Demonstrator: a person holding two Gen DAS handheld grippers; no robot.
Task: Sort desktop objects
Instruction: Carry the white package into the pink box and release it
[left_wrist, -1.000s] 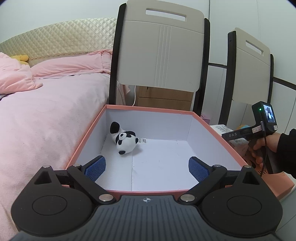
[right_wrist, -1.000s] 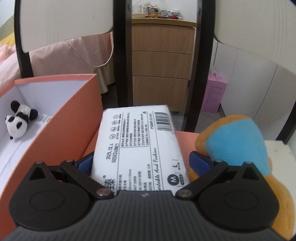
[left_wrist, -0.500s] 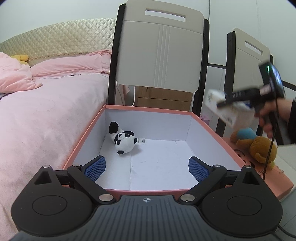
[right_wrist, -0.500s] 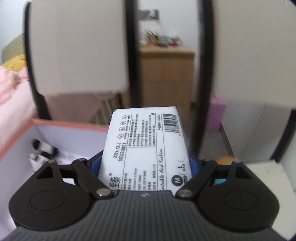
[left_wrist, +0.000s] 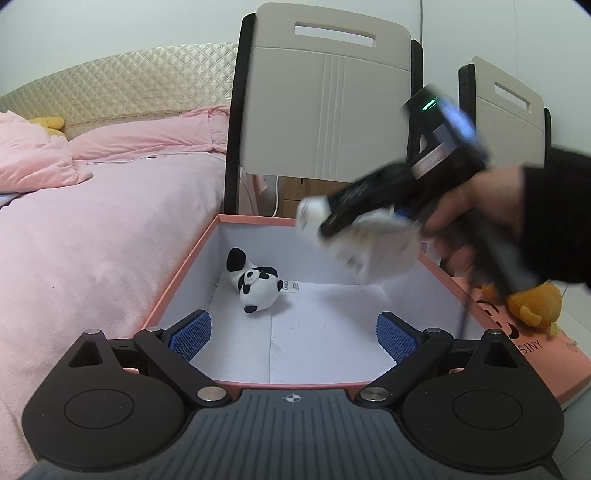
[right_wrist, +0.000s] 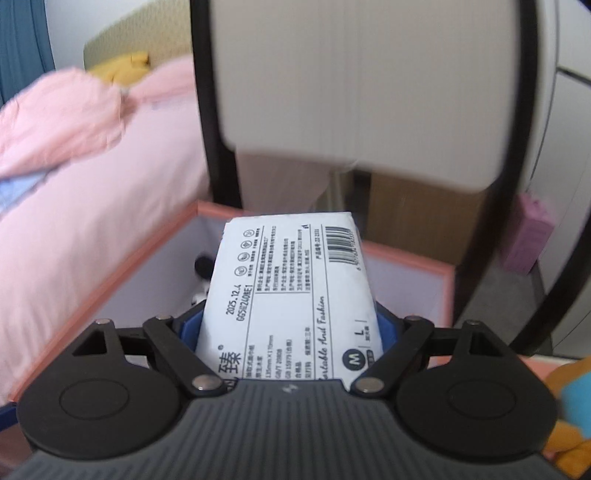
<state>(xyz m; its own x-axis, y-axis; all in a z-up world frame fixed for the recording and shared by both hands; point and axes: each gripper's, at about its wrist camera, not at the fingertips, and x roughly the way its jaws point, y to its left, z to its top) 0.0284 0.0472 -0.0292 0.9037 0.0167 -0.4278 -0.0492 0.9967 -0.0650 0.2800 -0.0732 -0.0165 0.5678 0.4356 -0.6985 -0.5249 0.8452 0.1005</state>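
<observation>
Right tongs (right_wrist: 290, 328) clamped on white packet (right_wrist: 291, 295)

Right gripper (right_wrist: 291, 325) jaws clamp a white printed packet (right_wrist: 291, 295) — above the pink box (right_wrist: 155, 251).

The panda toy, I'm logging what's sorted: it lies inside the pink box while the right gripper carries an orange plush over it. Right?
Not quite. The panda toy does lie inside the pink box, but the right gripper carries a white printed packet, as the right wrist view shows.
</observation>
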